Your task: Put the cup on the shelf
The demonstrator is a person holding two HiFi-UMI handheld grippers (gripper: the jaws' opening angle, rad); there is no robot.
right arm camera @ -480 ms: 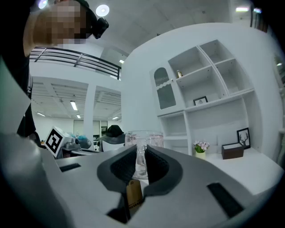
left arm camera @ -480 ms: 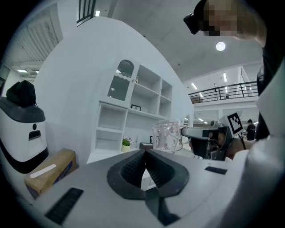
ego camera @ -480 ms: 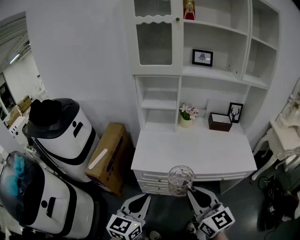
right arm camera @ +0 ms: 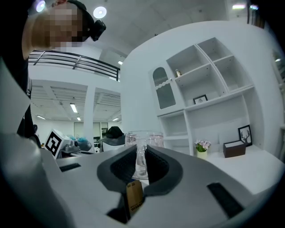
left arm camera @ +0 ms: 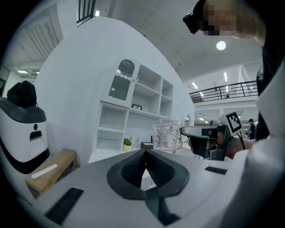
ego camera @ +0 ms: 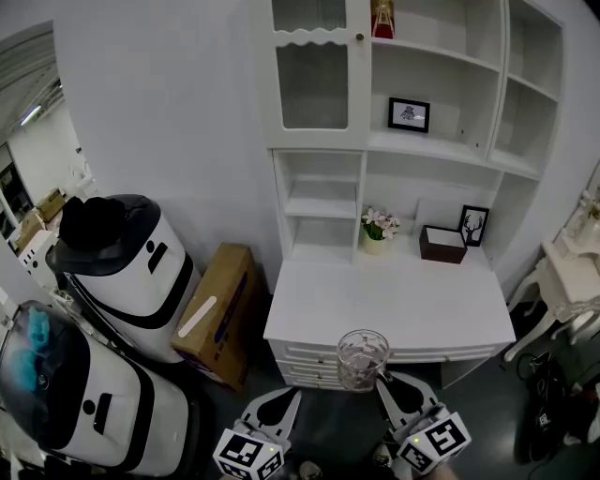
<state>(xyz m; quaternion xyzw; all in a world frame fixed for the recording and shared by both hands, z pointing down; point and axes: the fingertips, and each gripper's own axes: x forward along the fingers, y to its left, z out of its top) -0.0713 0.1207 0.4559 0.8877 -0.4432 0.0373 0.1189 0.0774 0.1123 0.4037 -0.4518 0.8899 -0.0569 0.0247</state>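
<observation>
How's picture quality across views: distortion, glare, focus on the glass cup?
Head view: evenly lit, sharp, white shelf unit bows toward the edges. Left gripper view: strong fisheye, dark corners, clear patterned glass cup legible. Right gripper view: same fisheye, ceiling lamp blooms, jaws cover part of the cup.

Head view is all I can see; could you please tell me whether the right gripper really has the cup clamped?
Observer: Yes. In the right gripper view the right gripper is shut on the glass cup, its handle pinched between the jaws.
Operator: Thank you. Is the left gripper carrying anything?
Observer: No. The left gripper view shows the left gripper shut, jaws together with nothing between them.
</observation>
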